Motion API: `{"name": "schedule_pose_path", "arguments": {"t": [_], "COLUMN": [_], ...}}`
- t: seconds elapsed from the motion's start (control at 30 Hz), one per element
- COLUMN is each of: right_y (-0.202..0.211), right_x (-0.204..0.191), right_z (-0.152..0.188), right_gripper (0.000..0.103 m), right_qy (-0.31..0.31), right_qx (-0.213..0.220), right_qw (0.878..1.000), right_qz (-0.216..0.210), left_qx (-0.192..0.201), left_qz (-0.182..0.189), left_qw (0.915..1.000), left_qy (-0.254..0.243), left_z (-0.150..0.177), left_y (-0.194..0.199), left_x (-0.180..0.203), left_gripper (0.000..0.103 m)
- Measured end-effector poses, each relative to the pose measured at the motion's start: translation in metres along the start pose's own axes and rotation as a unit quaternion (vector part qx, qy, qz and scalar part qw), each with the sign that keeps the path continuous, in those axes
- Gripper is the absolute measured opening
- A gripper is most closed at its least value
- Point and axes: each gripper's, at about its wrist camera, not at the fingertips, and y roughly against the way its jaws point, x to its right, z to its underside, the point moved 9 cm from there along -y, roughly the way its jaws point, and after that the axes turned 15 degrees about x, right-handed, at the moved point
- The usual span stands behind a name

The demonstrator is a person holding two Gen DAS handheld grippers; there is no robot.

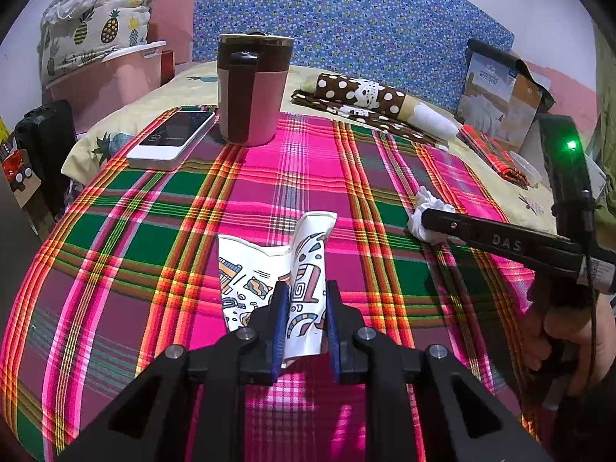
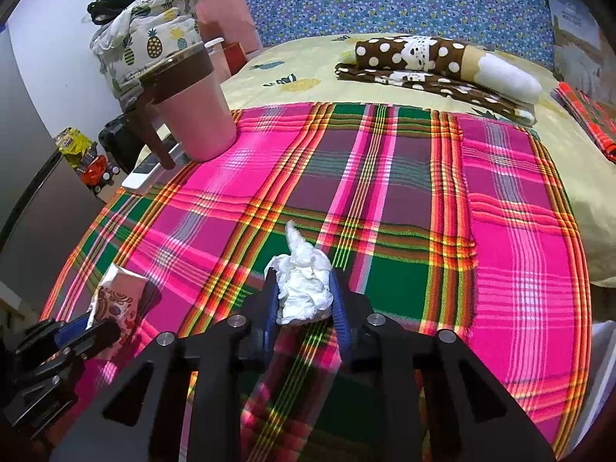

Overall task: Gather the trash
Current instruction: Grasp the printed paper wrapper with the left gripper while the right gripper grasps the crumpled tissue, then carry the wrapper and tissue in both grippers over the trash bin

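Observation:
My left gripper (image 1: 306, 300) is shut on a flattened white paper cup (image 1: 269, 269) printed with colourful patterns, held just above the plaid cloth (image 1: 154, 231). The same cup (image 2: 115, 300) and the left gripper (image 2: 90, 329) show at the lower left of the right wrist view. My right gripper (image 2: 304, 288) is shut on a crumpled white tissue (image 2: 304, 281) that rests on the plaid cloth (image 2: 385, 173). In the left wrist view the tissue (image 1: 425, 211) sits at the tip of the right gripper (image 1: 429, 217), with a hand behind it.
A pink and brown bin (image 1: 252, 88) with a brown rim stands at the far edge of the cloth, a white phone (image 1: 171, 140) beside it. Folded polka-dot cloths (image 1: 369, 104) and a boxed quilt (image 1: 500, 96) lie further back on the bed. A pink tub (image 1: 111, 77) stands left.

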Motion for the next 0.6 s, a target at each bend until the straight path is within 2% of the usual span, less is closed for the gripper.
{"name": "schedule_pose_path", "arguments": {"t": [0.27, 0.6], "right_y": [0.035, 0.08], "right_x": [-0.006, -0.004], "right_z": [0.008, 0.028], "right_gripper": [0.024, 0.024], "right_qy": [-0.01, -0.03], "right_qx": [0.016, 0.028], "right_qw": [1.0, 0.999], "right_qz": [-0.015, -0.01], "left_qx": [0.002, -0.001], "left_qz": [0.008, 0.034], "left_qw": [1.0, 0.9994], "left_qy": [-0.001, -0.012], "left_z": [0.001, 0.011], "left_y": [0.014, 0.039], "left_x": [0.012, 0.045], "left_gripper": [0.019, 0.019]}}
